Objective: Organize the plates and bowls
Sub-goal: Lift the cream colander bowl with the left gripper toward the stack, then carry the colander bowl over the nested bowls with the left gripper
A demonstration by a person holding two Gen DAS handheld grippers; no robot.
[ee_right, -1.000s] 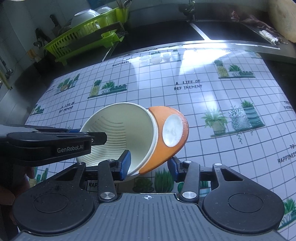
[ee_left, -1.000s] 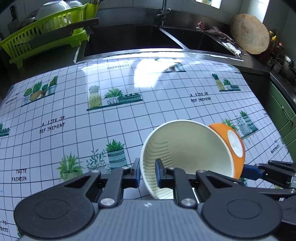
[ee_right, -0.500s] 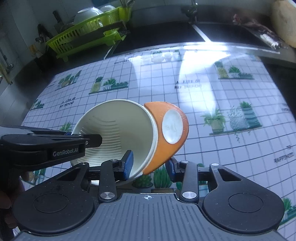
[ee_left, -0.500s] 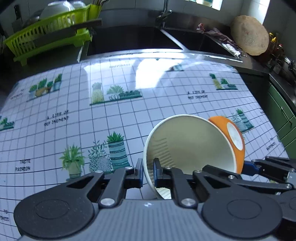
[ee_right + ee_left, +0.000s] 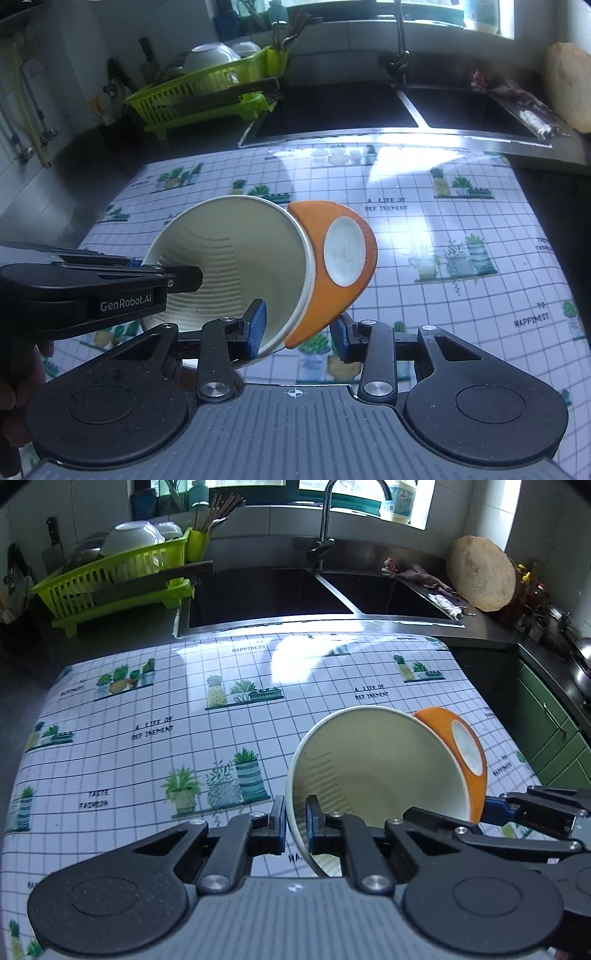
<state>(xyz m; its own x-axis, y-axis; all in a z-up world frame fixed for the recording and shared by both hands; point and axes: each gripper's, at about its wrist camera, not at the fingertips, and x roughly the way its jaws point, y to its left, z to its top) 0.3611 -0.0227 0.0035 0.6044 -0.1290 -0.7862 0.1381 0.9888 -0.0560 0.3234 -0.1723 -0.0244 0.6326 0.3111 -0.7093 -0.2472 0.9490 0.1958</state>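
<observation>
Sunlit kitchen: steel sink (image 5: 273, 590), plant-print tablecloth (image 5: 184, 738).

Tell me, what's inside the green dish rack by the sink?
White bowls sit upside down in the green dish rack, with what looks like a metal lid beside them. A long dark bar lies across its front. The slatted walls hide whatever sits lower down.

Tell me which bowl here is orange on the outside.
The bowl gripped by both grippers above the tablecloth: orange outside, cream inside, tipped on its side. The bowls in the green dish rack are white.
</observation>
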